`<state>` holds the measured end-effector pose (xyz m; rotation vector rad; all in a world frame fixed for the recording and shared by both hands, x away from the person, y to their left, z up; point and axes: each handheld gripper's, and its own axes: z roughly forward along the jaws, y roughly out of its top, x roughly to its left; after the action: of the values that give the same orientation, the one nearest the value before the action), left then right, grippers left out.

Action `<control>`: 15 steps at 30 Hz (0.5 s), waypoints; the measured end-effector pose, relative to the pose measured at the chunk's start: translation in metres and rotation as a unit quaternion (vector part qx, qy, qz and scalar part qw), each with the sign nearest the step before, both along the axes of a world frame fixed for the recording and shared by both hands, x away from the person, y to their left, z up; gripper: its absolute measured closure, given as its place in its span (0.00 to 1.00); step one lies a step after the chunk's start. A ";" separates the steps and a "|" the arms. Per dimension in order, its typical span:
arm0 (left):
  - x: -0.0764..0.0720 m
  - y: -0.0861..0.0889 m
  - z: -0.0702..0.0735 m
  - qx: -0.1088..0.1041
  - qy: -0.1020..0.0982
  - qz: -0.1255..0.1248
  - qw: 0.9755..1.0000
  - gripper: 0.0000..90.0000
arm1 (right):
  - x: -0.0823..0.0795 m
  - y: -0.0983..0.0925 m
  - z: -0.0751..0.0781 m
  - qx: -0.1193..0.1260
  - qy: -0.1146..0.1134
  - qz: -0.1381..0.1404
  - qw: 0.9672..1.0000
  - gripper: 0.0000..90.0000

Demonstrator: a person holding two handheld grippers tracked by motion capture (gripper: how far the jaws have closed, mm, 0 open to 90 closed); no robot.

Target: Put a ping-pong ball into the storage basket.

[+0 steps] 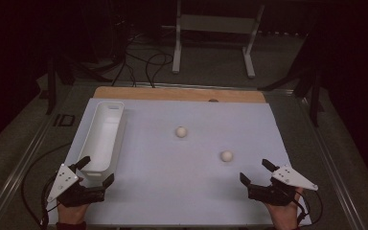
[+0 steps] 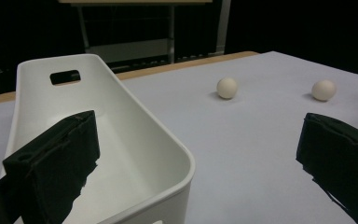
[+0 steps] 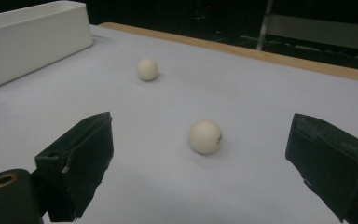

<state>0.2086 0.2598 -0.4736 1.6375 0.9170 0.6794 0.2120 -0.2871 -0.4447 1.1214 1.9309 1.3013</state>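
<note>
Two cream balls lie on the white mat: one near the middle [image 1: 181,132] [image 2: 227,87] [image 3: 147,69], one farther right [image 1: 226,156] [image 2: 324,90] [image 3: 205,136]. A long white bin [image 1: 103,136] [image 2: 121,116] [image 3: 28,39] stands empty along the mat's left side. My left gripper [image 1: 96,171] [image 2: 196,158] is open at the bin's near end, one jaw over the bin's rim. My right gripper [image 1: 256,172] [image 3: 200,163] is open at the front right, a short way in front of the nearer ball, with nothing between its jaws.
The mat [image 1: 182,191] covers a wooden tabletop whose bare strip [image 1: 172,93] shows at the far edge. Beyond the table are cables on the floor and a white metal frame [image 1: 215,28]. A person's hands hold both grippers at the bottom edge.
</note>
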 end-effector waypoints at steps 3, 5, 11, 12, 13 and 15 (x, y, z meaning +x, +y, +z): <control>0.000 0.000 0.000 -0.002 0.000 0.001 1.000 0.00 | 0.001 0.001 0.003 -0.004 -0.002 0.000 1.000 0.08; 0.000 0.001 0.000 -0.002 0.000 0.001 1.000 0.00 | 0.003 0.002 0.004 -0.005 -0.001 -0.001 1.000 0.08; 0.000 0.000 0.000 0.002 0.000 -0.002 1.000 0.00 | 0.006 0.005 0.006 -0.008 0.009 -0.003 1.000 0.08; 0.000 0.000 0.000 0.003 -0.001 -0.002 1.000 0.00 | 0.007 0.005 0.007 -0.009 0.009 -0.003 1.000 0.08; -0.001 0.000 0.000 0.004 -0.001 -0.001 1.000 0.00 | 0.008 0.006 0.007 -0.008 0.009 -0.004 1.000 0.08; 0.000 0.000 0.000 0.003 0.000 0.000 1.000 0.00 | 0.009 0.007 0.009 -0.011 0.012 -0.001 1.000 0.08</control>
<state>0.2082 0.2598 -0.4740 1.6426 0.9147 0.6831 0.2209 -0.2799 -0.4359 1.1337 1.9557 1.2678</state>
